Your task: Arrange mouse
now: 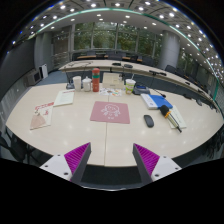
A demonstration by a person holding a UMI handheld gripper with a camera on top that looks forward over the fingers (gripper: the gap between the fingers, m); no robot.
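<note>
A dark mouse (149, 121) lies on the pale table (75, 130), to the right of a pink mouse mat (110, 112) and well beyond my fingers. My gripper (112, 158) is open and empty, held above the near part of the table. Its purple pads (78, 155) stand wide apart with only bare table between them.
A booklet (43, 115) lies at the left. Cups and bottles (96, 83) stand at the far middle of the table. Papers and a blue thing (160, 102) lie at the right, behind the mouse. More tables and chairs fill the room beyond.
</note>
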